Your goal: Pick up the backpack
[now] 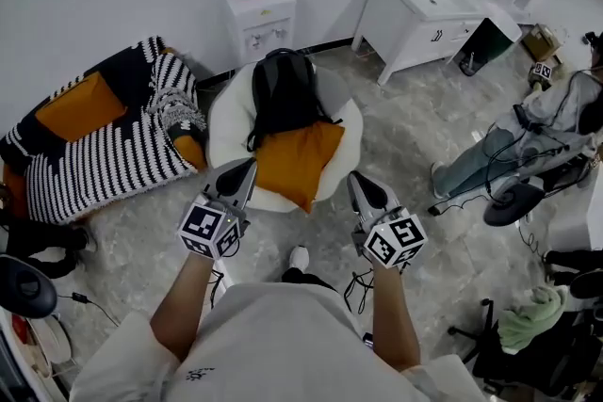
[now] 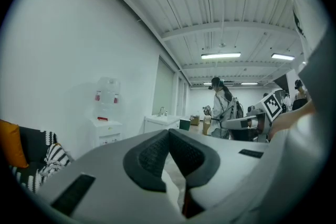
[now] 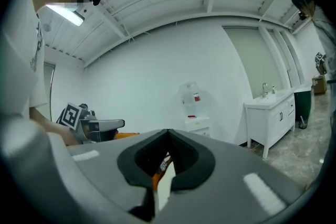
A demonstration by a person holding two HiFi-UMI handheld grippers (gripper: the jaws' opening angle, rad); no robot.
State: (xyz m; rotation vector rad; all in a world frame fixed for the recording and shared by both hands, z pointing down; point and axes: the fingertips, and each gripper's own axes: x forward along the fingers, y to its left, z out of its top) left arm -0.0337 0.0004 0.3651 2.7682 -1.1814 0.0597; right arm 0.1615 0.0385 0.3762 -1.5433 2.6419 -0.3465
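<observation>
A black backpack (image 1: 283, 92) stands upright on a white round chair (image 1: 226, 122), with an orange cushion (image 1: 294, 161) leaning in front of it. My left gripper (image 1: 249, 166) is shut and empty, its tips near the chair's front left rim. My right gripper (image 1: 354, 179) is also shut and empty, just right of the cushion. Both point level toward the chair, short of the backpack. In the left gripper view my left gripper (image 2: 169, 132) has its tips meeting; in the right gripper view my right gripper (image 3: 168, 134) shows the same, with a sliver of orange cushion (image 3: 158, 173) behind them.
A striped black-and-white couch (image 1: 104, 155) with an orange pillow lies left of the chair. A water dispenser (image 1: 256, 5) stands against the wall behind it. A white sink cabinet (image 1: 429, 9) is at the back right. A seated person (image 1: 528, 141), chairs and cables fill the right side.
</observation>
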